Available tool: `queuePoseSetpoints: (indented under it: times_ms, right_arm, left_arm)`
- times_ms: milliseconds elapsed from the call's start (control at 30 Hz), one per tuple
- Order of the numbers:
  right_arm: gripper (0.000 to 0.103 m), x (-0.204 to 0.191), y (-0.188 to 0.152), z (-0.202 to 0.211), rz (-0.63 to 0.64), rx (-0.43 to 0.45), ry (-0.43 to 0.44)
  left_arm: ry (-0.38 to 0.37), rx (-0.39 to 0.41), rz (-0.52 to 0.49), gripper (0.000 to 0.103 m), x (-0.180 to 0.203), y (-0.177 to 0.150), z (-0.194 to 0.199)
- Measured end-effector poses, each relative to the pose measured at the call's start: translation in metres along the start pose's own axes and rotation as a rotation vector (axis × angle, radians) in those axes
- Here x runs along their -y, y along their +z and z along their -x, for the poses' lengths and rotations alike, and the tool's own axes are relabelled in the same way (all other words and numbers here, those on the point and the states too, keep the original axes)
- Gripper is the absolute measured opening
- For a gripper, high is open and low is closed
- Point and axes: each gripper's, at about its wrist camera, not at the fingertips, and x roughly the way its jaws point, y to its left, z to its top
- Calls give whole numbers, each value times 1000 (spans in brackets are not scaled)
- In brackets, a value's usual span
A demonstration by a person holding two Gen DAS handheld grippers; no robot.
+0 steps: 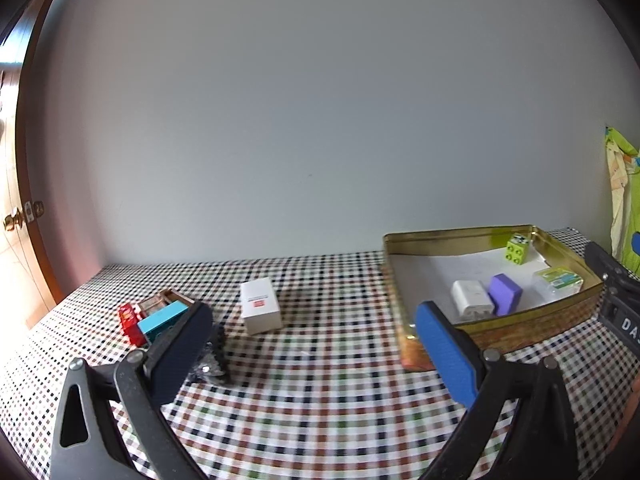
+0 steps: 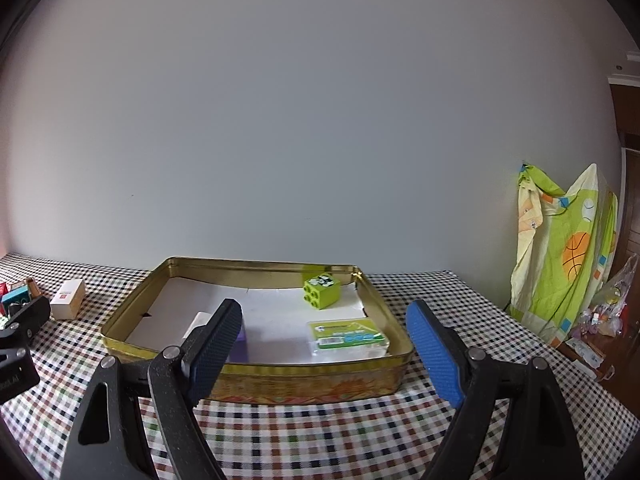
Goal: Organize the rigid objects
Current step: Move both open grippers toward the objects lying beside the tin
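Checked tablecloth (image 2: 320,432); gold tin (image 2: 256,372) holds green brick (image 2: 322,292), purple block (image 1: 506,294); both jaws spread.

Gold tin (image 2: 256,368); lime brick (image 2: 321,291); purple block (image 1: 506,294); checked tablecloth (image 1: 320,400).

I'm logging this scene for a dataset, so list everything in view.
Tin tray: 1, gold, on the table's right part.
Toy brick: 1, lime green, tray's far corner.
Clear case: 1, green label, in tray.
Purple block: 1, in tray.
White adapter: 1, in tray, beside the purple block.
White box: 1, on the checked tablecloth.
Small boxes: a cluster, red and teal among them, left.
Patterned cloth: 1, green-yellow, far right.
Left gripper: open.
Right gripper: open.
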Motion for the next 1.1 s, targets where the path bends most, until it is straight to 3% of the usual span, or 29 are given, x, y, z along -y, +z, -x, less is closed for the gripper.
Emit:
queuePoseSetpoints:
  times_ms: [400,1100]
  right_arm:
    - [86,-46,0,-7,-82,-83,130]
    - [86,-199,10,-19,24,-164,443]
  left_arm:
    - [72,-56,58,103,-72,-3,-21]
    - [214,-155,236,102,-219,-15,-61]
